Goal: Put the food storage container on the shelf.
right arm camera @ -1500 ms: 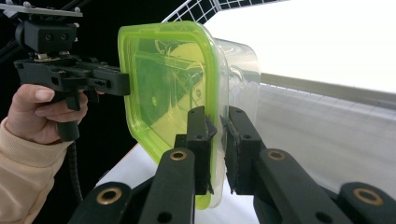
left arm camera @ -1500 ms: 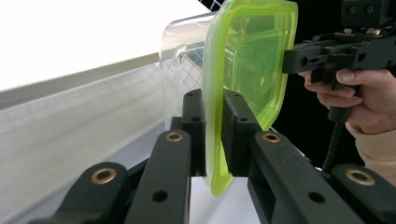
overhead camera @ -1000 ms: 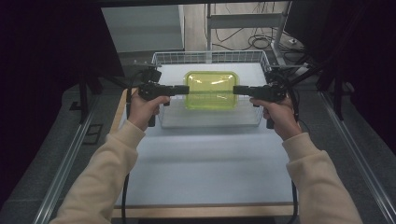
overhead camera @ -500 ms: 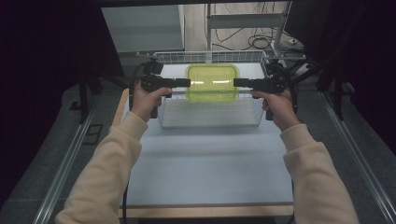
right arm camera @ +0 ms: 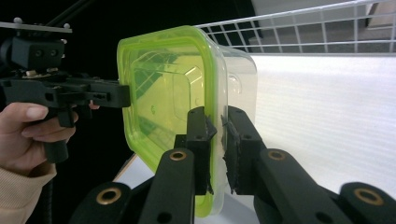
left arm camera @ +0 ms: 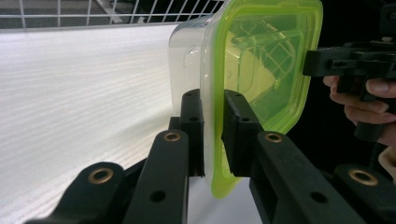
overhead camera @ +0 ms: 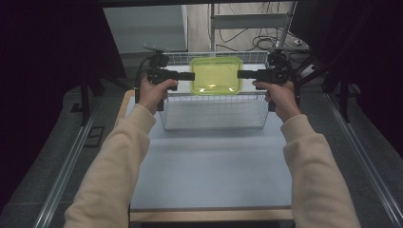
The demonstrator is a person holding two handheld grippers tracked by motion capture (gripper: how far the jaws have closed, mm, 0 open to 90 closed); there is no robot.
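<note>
Seen from above, the lidded box hides the middle of the basket's far wall, and the person's hands cover the grips of both grippers. The bench runs out under the sleeves at the bottom edge, its near corners unseen. In the left gripper view, the jaws of the left gripper cover part of the lid's rim, and the box's clear base is mostly hidden behind the lid; the other hand is cut off at the right edge. In the right gripper view, the right gripper masks the rim likewise, and the bottom edge crops the lid's lower corner.
</note>
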